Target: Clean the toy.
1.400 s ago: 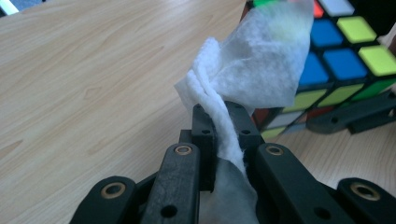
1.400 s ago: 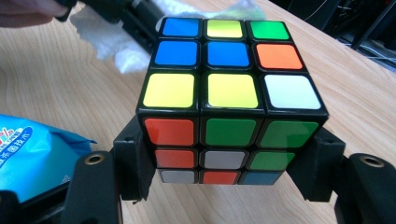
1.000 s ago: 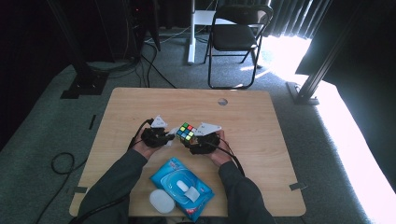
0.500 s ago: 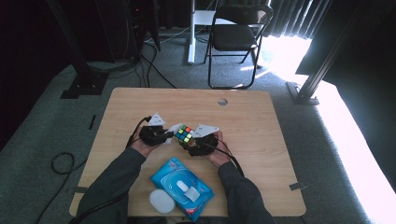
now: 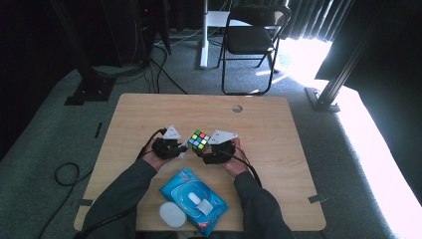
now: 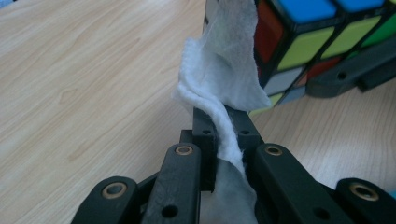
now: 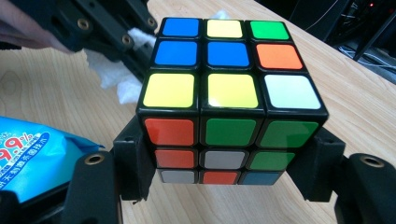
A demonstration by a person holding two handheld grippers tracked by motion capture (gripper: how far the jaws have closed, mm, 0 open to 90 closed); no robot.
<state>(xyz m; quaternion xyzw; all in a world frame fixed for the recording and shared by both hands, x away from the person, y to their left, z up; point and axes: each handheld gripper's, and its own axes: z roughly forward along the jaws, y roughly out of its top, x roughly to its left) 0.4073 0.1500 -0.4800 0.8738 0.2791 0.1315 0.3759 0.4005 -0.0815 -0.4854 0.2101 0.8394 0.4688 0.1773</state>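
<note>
**Cube clamped, wipe pressed to its side**

The right tongs (image 7: 224, 186) grip the puzzle cube (image 7: 229, 107) by two opposite sides, holding it just above the middle of the worktop (image 5: 278, 124). The left tongs (image 6: 224, 140) are closed on a white wipe (image 6: 224, 79), which lies against one face of the cube. A blue wipe packet (image 5: 195, 198) and a white lid (image 5: 172, 215) sit near the worktop's front edge. Beyond the far edge stands a folding chair (image 5: 251, 37) on grey carpet (image 5: 45, 139).
</note>
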